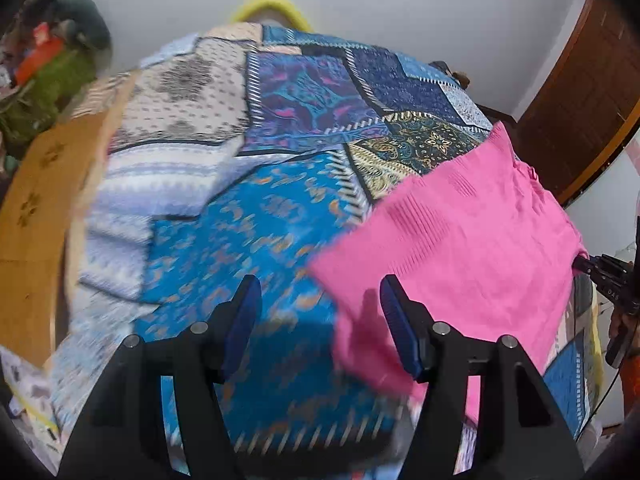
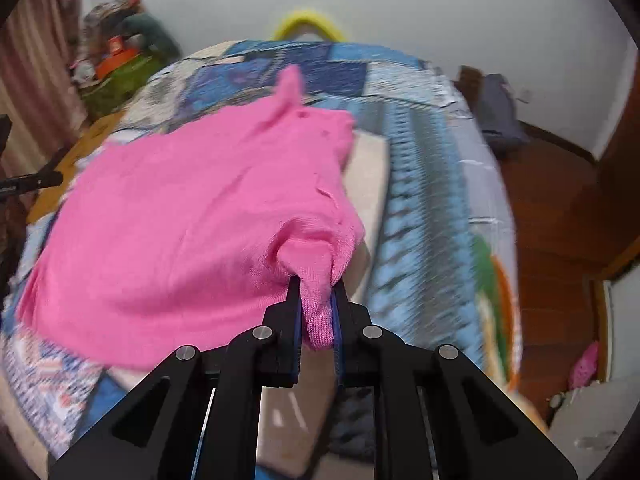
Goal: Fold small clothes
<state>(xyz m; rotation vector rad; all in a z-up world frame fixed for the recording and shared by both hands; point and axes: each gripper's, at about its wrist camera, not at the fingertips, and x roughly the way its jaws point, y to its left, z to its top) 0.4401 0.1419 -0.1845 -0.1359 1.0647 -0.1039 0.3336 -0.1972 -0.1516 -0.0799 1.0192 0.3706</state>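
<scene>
A pink knit garment [image 1: 460, 240] lies spread on a patchwork bedspread [image 1: 272, 216]. My left gripper [image 1: 318, 286] is open and empty above the bedspread, its right finger over the garment's near left corner. My right gripper [image 2: 316, 292] is shut on a bunched corner of the pink garment [image 2: 180, 220] and lifts that corner. In the left wrist view the right gripper [image 1: 580, 262] shows at the garment's right edge. The left gripper's tip [image 2: 56, 178] shows at the far left of the right wrist view.
A pile of clothes and toys [image 1: 48, 60] sits left of the bed. A yellow hoop [image 1: 272, 6] stands behind the bed against the wall. A wooden door [image 1: 580, 100] and a wooden floor [image 2: 552, 216] are to the right. A yellow mat [image 1: 28, 208] lies at the left.
</scene>
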